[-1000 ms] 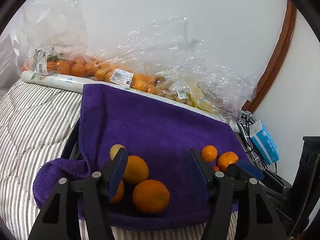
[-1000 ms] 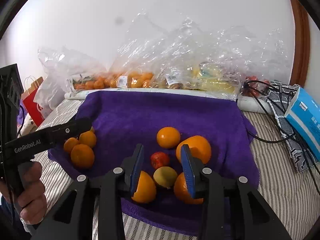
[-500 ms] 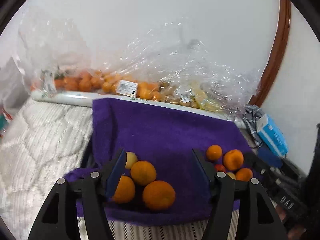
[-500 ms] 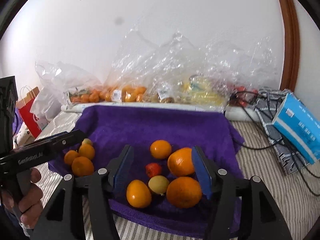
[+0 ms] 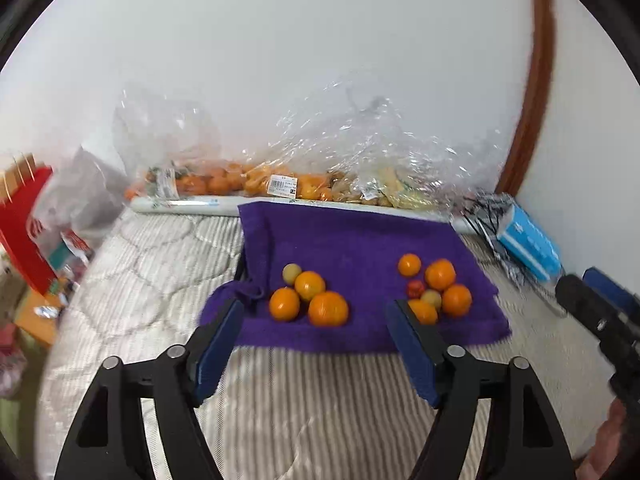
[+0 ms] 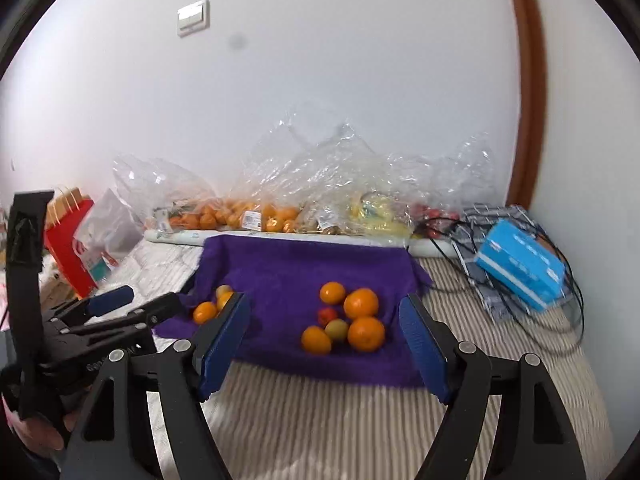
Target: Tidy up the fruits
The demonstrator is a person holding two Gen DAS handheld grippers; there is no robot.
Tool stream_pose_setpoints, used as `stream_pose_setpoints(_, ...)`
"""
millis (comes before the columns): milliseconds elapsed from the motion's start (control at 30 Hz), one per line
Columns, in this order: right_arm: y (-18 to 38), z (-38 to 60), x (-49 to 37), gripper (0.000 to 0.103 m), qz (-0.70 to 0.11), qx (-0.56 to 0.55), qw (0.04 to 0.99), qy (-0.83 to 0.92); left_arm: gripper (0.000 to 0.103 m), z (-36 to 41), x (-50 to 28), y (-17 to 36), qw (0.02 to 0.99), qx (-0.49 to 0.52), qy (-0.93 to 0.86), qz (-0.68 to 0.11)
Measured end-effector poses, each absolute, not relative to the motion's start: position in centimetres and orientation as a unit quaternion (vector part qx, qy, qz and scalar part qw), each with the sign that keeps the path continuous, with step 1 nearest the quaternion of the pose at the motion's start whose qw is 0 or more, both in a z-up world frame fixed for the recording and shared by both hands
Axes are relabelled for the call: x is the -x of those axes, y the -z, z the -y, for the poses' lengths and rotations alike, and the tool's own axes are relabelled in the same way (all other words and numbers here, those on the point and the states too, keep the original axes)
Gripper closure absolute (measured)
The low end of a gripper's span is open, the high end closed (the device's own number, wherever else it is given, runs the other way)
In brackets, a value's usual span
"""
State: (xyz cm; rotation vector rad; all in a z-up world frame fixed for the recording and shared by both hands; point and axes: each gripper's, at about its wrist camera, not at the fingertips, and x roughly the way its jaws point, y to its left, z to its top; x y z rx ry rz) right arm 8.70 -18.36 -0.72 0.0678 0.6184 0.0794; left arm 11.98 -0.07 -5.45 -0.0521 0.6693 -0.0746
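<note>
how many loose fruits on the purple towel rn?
10. Four on the towel's left: three oranges and a pale fruit. Six on its right: four oranges, a small red fruit, another pale one. None obviously hidden.

Fuzzy purple towel (image 5: pixel 360 240), crinkly glossy plastic bags (image 5: pixel 380 152), quilted striped mattress (image 5: pixel 152 264)

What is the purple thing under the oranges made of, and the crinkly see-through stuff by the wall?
The purple cloth looks like soft terry towel: fuzzy, matte, folding limply. The clear bags look like thin plastic film: glossy, crumpled, see-through.
</note>
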Motion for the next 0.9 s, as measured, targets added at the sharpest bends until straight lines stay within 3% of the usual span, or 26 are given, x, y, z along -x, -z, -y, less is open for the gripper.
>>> stream_pose_setpoints(233,-1.0,18.5,-3.6,0.026,-0.312,-0.033,0.949,-0.004,0.01,0.7,-5.9,2.8,0.958,0.003,0.036,-0.285)
stream_pose_setpoints(300,-1.2,18.6,-2.4,0.021,-0.307,-0.032,0.951,-0.003,0.01,0.8,-4.6,2.4,0.959,0.001,0.031,-0.281)
stream_pose_setpoints(367,-1.5,18.7,-0.9,0.009,-0.294,-0.033,0.955,-0.003,0.008,0.9,-3.6,2.1,0.96,0.003,0.032,-0.277)
stream_pose_setpoints(433,-1.6,18.9,0.2,0.005,-0.295,-0.03,0.955,-0.002,0.006,0.9,-2.8,1.8,0.961,0.006,0.03,-0.275)
stream_pose_setpoints(900,-2.8,20.4,2.5,0.001,-0.282,-0.032,0.959,0.012,0.006,1.7,-1.0,0.7,0.962,-0.005,0.026,-0.272)
